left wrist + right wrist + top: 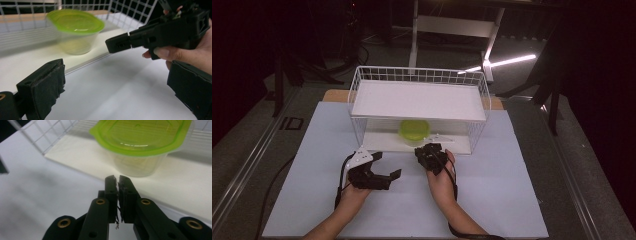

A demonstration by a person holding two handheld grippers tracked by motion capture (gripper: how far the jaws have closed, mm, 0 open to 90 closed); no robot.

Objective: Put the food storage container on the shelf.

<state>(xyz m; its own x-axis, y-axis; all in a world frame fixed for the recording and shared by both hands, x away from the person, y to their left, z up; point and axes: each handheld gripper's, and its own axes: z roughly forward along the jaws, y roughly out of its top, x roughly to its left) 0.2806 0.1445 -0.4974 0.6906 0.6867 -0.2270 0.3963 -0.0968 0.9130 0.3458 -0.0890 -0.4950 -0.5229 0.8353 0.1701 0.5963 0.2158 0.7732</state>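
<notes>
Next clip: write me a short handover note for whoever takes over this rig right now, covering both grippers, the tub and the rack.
Left gripper: open wide, empty, low over the table in front of the rack.
Right gripper: jaws all but together, nothing between them, pointed at the tub from just outside the rack.
Tub: clear, green lid on, upright on the rack's lower shelf, touched by neither gripper.
Top shelf: bare.
Done: nothing that can be told from how things lie.
Left: probably grasp the tub; the right gripper would have to open first.

Dim surroundings, brightly lit, soft focus
</notes>
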